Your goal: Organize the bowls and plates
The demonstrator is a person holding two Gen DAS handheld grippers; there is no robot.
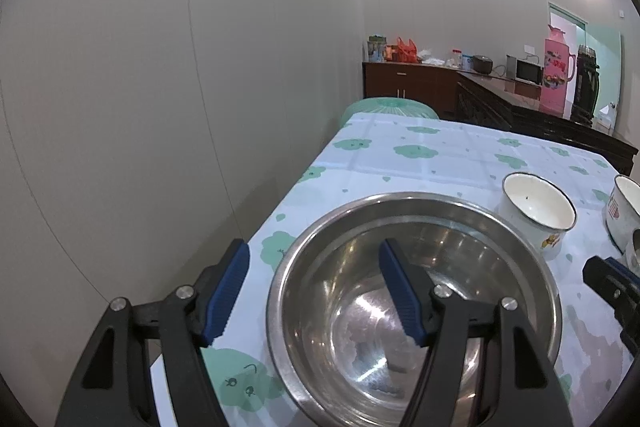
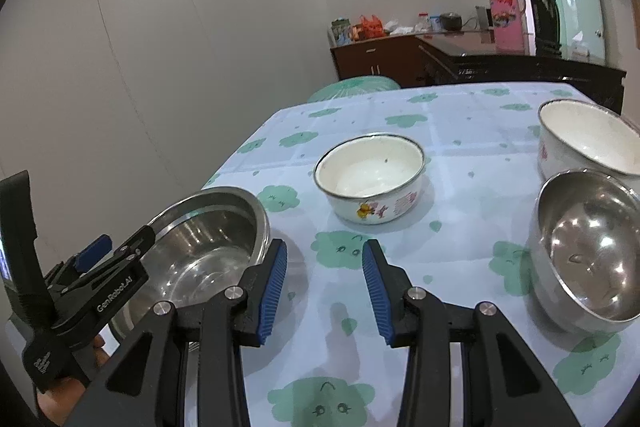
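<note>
A large steel bowl point(image 1: 414, 311) sits at the table's near left corner; it also shows in the right wrist view point(image 2: 208, 251). My left gripper point(image 1: 314, 259) is open, straddling its left rim, one finger inside and one outside. My right gripper point(image 2: 325, 259) is open and empty above the cloth. A small white enamel bowl with cartoon print point(image 2: 370, 177) stands ahead of it, also seen in the left wrist view point(image 1: 538, 213). A smaller steel bowl point(image 2: 588, 247) sits to the right. A bigger white enamel bowl point(image 2: 588, 141) stands behind that.
The table carries a pale cloth with green cloud prints point(image 2: 460, 131). A wall runs close along its left side. A green stool point(image 1: 386, 109) stands at the far end. A dark sideboard point(image 1: 480, 95) with a pink thermos point(image 1: 554, 75) is beyond.
</note>
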